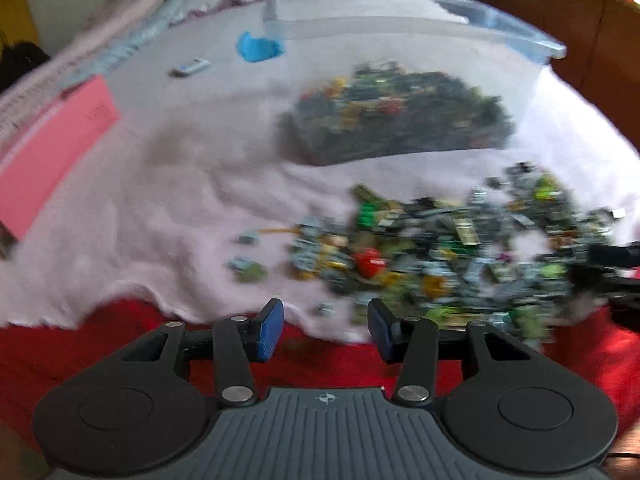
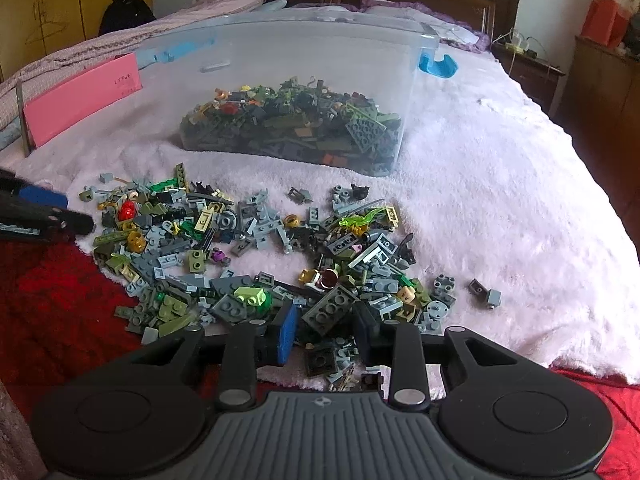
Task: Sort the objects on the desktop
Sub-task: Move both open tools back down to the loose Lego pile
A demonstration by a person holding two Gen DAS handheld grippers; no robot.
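A loose pile of small building bricks [image 2: 260,240], mostly grey and green, lies on a pale pink fleece blanket [image 2: 480,200]. Behind it stands a clear plastic bin [image 2: 280,48] partly filled with more bricks. My right gripper [image 2: 325,318] hovers low over the pile's near edge with its jaws apart. A dark grey studded brick [image 2: 332,306] lies between its fingertips, resting on the pile. My left gripper [image 1: 326,328] is open and empty at the blanket's near edge, left of the blurred pile [image 1: 460,252]. The bin [image 1: 520,32] stands beyond.
A pink box [image 2: 80,96] lies at the blanket's left. A blue plastic piece [image 2: 438,66] sits behind the bin. A small white object [image 1: 192,67] lies on the far blanket. Red bedding [image 2: 48,300] borders the near side. Wooden furniture stands at the back.
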